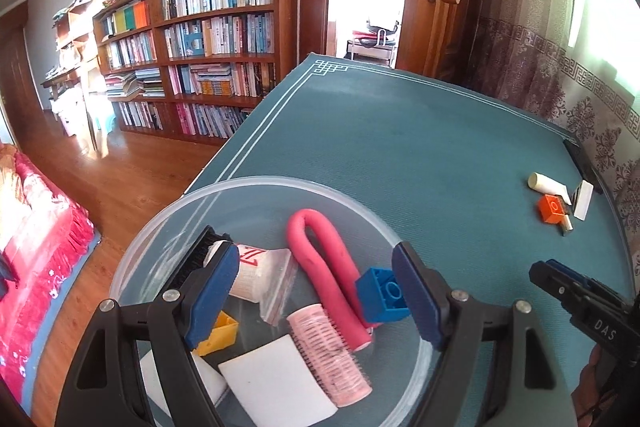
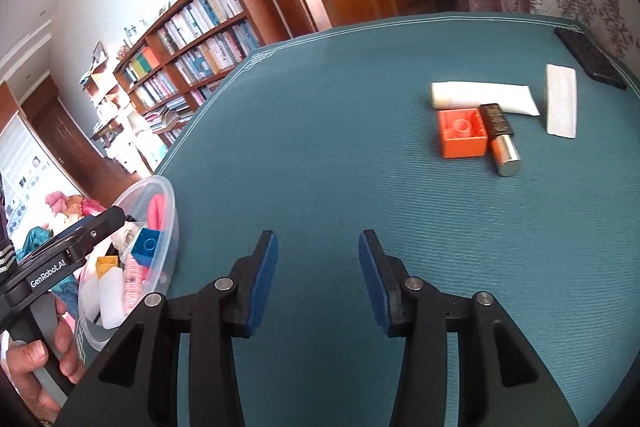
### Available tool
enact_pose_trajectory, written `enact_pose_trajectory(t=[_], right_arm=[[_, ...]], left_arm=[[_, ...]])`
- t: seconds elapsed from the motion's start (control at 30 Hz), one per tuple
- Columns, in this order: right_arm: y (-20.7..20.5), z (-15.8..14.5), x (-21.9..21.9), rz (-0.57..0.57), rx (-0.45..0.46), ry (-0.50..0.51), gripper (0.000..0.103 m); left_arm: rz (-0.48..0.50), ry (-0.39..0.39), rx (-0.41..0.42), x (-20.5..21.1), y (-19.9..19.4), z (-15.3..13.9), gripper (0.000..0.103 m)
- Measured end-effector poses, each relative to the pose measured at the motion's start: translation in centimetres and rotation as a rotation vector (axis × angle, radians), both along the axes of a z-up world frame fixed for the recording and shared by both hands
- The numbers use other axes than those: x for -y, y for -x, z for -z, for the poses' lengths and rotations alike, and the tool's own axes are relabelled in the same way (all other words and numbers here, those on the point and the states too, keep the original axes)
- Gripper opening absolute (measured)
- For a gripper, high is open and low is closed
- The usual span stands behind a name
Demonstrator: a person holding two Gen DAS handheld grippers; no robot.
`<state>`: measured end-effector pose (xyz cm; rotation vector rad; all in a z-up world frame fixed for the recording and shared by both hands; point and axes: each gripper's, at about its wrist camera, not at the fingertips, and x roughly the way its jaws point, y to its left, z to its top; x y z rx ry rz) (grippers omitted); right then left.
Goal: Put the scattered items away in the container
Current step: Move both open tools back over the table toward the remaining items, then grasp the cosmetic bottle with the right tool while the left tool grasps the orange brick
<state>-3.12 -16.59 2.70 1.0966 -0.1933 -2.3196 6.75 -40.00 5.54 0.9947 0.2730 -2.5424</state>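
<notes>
The left gripper (image 1: 316, 291) hangs with jaws spread, empty, over the clear round plastic container (image 1: 360, 211). Inside: one bent pink foam roller (image 1: 320, 263), one ribbed pink hair roller (image 1: 332, 355), one blue brick (image 1: 382, 293), one yellow brick (image 1: 218, 333). The right gripper (image 2: 318, 283) is likewise spread and empty above the teal ribbed mat (image 2: 320, 155). Four items remain together on the mat: one orange brick (image 2: 462, 133), one white tube (image 2: 484, 99), one metal-capped cylinder (image 2: 500, 139), one white flat block (image 2: 562, 101).
</notes>
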Motion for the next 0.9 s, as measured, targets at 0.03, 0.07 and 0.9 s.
enact_pose_trajectory(t=[0.03, 0.07, 0.9], right_arm=[[0.3, 0.0, -0.7, 0.020, -0.001, -0.001, 0.046], [0.7, 0.0, -1.4, 0.040, -0.001, -0.005, 0.046], [7.5, 0.1, -7.6, 0.255, -0.058, -0.145, 0.046]], left_arm=[[0.010, 0.004, -0.001, -0.4, 0.2, -0.1, 0.082], [0.019, 0.008, -0.001, -0.8, 0.5, -0.3, 0.082], [0.257, 0.058, 0.011, -10.4, 5.5, -1.1, 0.082]])
